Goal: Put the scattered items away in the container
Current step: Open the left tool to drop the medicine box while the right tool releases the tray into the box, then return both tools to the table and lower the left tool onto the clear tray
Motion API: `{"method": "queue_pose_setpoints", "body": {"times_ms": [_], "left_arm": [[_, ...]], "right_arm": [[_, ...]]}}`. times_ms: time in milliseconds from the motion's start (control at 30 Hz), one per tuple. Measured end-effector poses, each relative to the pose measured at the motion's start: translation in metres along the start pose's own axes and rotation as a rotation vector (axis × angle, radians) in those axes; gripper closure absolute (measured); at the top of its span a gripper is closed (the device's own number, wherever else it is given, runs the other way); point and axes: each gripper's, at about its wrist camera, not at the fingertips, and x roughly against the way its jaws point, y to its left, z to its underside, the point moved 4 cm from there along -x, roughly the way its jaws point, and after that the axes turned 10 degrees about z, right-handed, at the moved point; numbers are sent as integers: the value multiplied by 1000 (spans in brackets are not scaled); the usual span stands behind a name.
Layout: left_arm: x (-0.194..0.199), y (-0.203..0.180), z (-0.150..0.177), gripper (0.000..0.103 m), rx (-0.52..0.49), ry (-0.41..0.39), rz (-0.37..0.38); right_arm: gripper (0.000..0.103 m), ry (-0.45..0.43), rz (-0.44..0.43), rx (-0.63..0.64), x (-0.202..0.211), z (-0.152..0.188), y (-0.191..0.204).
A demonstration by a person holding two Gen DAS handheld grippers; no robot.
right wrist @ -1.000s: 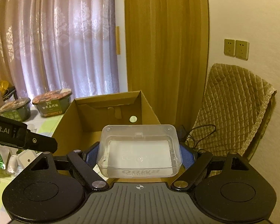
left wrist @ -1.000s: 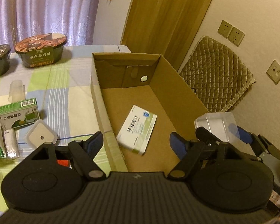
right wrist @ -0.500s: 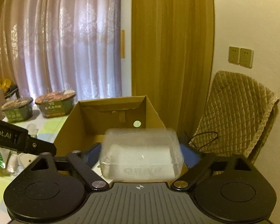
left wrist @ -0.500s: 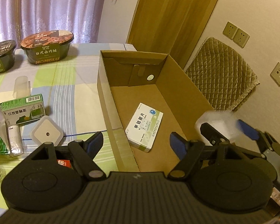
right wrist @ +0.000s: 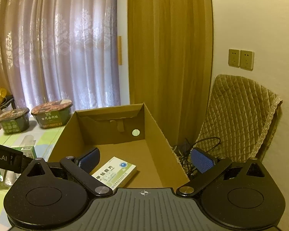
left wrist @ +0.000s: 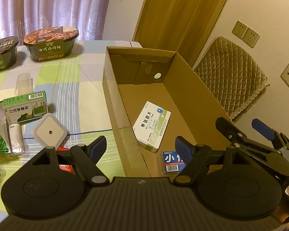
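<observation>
The clear plastic case with a blue label (left wrist: 173,160), earlier clamped in the right gripper (right wrist: 145,160), lay lower centre inside the brown cardboard box (left wrist: 194,88), beside a white medicine carton (left wrist: 151,126); both right and left gripper (left wrist: 140,147) stood wide, empty.

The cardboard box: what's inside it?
Inside the cardboard box lie a white-and-green medicine box and a clear case with a blue label. The left gripper hides the near corner.
</observation>
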Motion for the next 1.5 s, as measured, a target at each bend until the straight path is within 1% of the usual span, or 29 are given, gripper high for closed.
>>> {"method": "queue_pose_setpoints", "body": {"times_ms": [200, 500, 700, 800, 900, 1033, 1267, 1400, 1500], "left_arm": [[5, 4, 2, 29, 3, 0, -9], [21, 17, 7, 29, 18, -2, -36], [37, 35, 14, 28, 37, -7, -62], [51, 52, 24, 27, 42, -7, -93], [66, 76, 38, 27, 66, 5, -139], [87, 115, 58, 27, 104, 16, -206], [118, 176, 82, 27, 120, 13, -339], [129, 208, 94, 27, 149, 5, -398], [136, 229, 104, 27, 176, 4, -433]], "right_arm": [[0, -7, -3, 0, 1, -2, 3], [0, -30, -24, 18, 6, -6, 17], [0, -51, -51, 40, 11, -8, 33], [0, -73, -76, 42, 16, -9, 42], [0, -98, -130, 71, 25, -9, 58], [0, -136, -238, 130, 41, -6, 87], [0, -145, -420, 259, 67, 9, 147], [0, -127, -508, 311, 70, 18, 183], [0, -77, -550, 372, 59, 29, 213]]}}
